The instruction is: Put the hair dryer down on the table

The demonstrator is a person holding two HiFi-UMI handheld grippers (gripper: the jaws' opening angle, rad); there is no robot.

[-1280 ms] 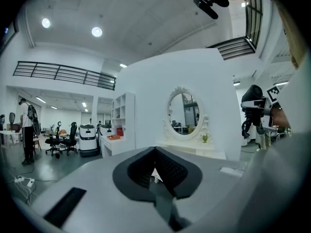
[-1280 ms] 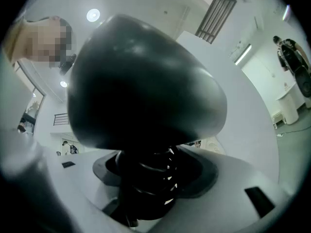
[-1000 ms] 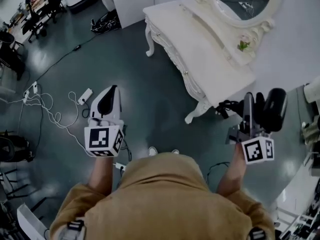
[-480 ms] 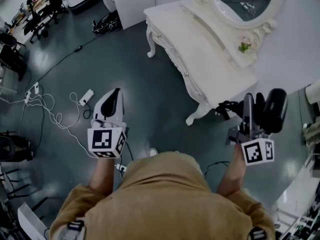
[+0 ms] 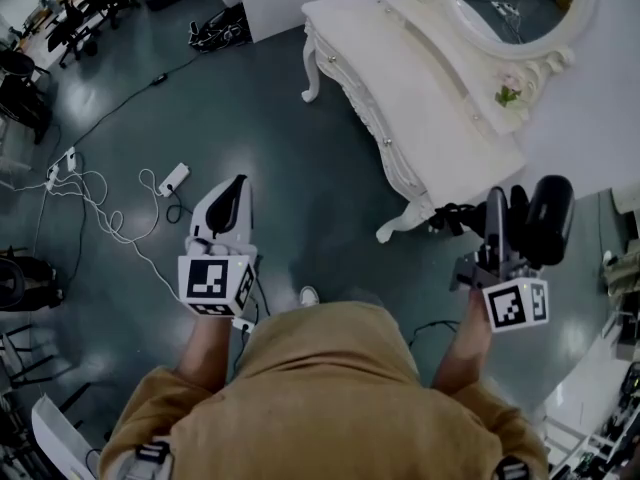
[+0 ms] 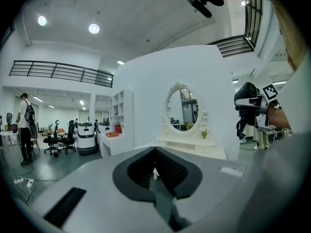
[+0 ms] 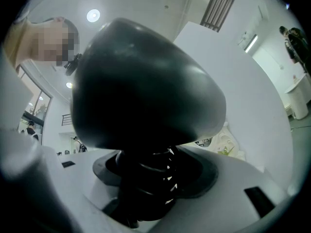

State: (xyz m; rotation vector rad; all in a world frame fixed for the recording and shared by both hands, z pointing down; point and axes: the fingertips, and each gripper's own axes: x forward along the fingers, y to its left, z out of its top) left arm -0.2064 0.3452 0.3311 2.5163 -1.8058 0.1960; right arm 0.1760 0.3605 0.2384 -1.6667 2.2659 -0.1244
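- Two hand-held grippers. The left hand-held gripper (image 5: pixel 233 190) has its jaws together with nothing between them. The right hand-held gripper (image 5: pixel 497 213) is clamped on the one black hair dryer (image 5: pixel 550 213), which is held in the air.
- One white dressing-table surface (image 5: pixel 400 73) with one oval mirror (image 5: pixel 520 3) lies ahead and left of the right hand-held gripper. The hair dryer is not touching it.
- Only the right gripper view shows the ribbed part (image 7: pixel 146 178) in the jaws, possibly the handle.
- Only the left gripper view shows one person (image 6: pixel 24 125) standing far left.
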